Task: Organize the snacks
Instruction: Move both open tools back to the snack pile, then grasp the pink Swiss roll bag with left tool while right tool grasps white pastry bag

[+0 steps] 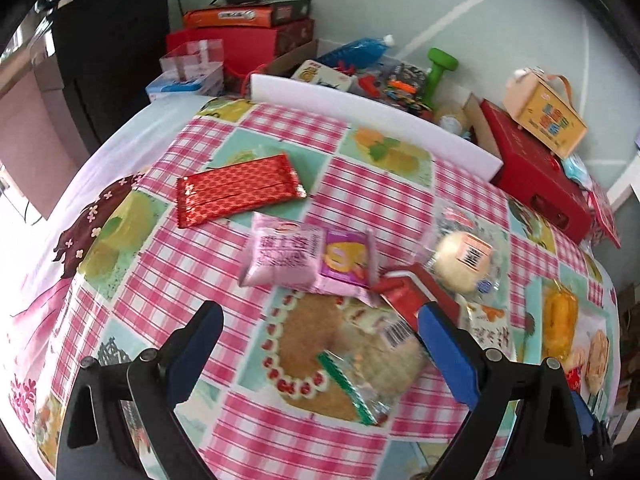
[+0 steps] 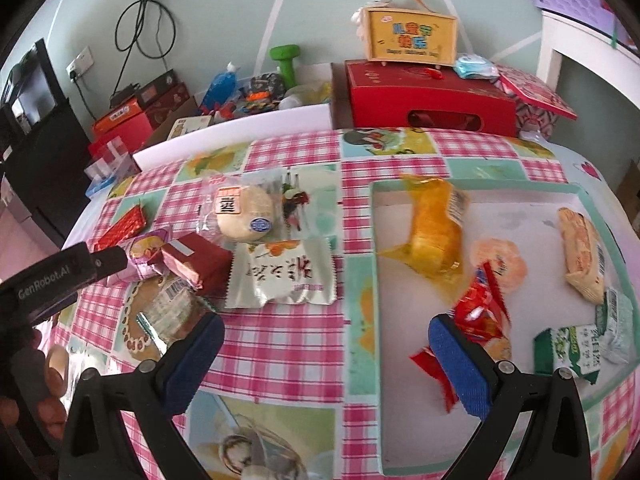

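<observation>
Loose snacks lie on the checked tablecloth: a red foil pack point(image 1: 236, 190), a pink packet point(image 1: 282, 254), a purple packet point(image 1: 347, 259), a small red box point(image 1: 408, 288), a round bun point(image 1: 464, 260) and a clear bread bag point(image 1: 372, 356). My left gripper point(image 1: 320, 344) is open just above the bread bag. My right gripper point(image 2: 326, 352) is open over the left rim of a shallow tray point(image 2: 374, 216), which holds a yellow cake point(image 2: 434, 228), a red packet point(image 2: 480, 312), a wafer pack point(image 2: 582, 256) and a green packet point(image 2: 568, 350). A white sachet point(image 2: 284, 276) lies left of the tray.
A white foam board point(image 1: 372, 120) stands along the far edge of the table. Behind it are a red gift box point(image 2: 428, 98), a yellow carry box point(image 2: 410, 34), a green dumbbell point(image 2: 286, 62), stacked boxes point(image 1: 248, 28) and toys. A dark cabinet point(image 1: 100, 48) stands far left.
</observation>
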### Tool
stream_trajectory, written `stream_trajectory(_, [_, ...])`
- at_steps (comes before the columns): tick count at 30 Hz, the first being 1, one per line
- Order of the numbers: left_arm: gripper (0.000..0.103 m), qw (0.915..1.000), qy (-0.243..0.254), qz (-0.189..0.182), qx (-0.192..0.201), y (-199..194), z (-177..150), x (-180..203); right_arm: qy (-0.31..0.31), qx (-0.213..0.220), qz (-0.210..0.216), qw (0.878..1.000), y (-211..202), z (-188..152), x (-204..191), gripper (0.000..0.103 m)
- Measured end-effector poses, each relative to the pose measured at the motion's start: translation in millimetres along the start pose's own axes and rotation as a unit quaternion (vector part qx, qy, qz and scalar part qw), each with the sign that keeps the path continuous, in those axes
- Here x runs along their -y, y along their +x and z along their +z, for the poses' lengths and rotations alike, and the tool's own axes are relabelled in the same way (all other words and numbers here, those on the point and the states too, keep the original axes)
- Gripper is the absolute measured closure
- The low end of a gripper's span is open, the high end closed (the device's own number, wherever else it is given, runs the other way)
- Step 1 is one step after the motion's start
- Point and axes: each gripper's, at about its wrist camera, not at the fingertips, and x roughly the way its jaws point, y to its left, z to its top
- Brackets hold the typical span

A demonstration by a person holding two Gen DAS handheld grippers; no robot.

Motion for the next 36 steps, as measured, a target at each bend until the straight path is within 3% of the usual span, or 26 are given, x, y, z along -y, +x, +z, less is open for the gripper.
stream_trajectory(7, [0.005, 1.0, -0.003, -0.002, -0.008, 13.3, 20.1, -16.9, -0.017, -0.01, 0.005, 1.0, 16.3, 14.1, -18.7, 0.0])
stream_trajectory(11, [0.005, 0.9998, 0.012, 0.017, -0.006, 16.2, 37.3, -26.2, -0.024, -0.011, 0.009, 1.0, 23.3, 23.9, -26.1, 0.001])
stream_trajectory(16, [0.005, 0.9995, 0.018, -0.012, -0.022, 26.5, 55.6, -26.8, -0.034, -0.018, 0.021, 0.999, 34.6, 32.4, -33.0, 0.009])
stream_trajectory(19, [0.005, 0.9986, 0.021, -0.026, -0.041, 39.8, 57.9, -21.1, -0.034, -0.028, 0.019, 0.999, 44.1, 32.4, -32.7, 0.013])
stream_trajectory(22, [0.005, 0.9977, 0.033, -0.009, -0.058, 58.2, 58.0, -14.5, -0.032, -0.039, 0.021, 0.999, 53.0, 31.2, -32.0, 0.018])
stream_trajectory(31, [0.005, 0.9946, 0.05, 0.0, -0.091, 96.4, 50.1, 3.8, -0.038, -0.065, 0.014, 0.997, 76.5, 24.8, -30.0, 0.018])
stream_trajectory(36, [0.005, 0.9948, 0.052, 0.003, -0.087, 107.3, 46.4, 9.1, -0.038, -0.073, 0.013, 0.997, 86.3, 21.8, -28.2, 0.018])
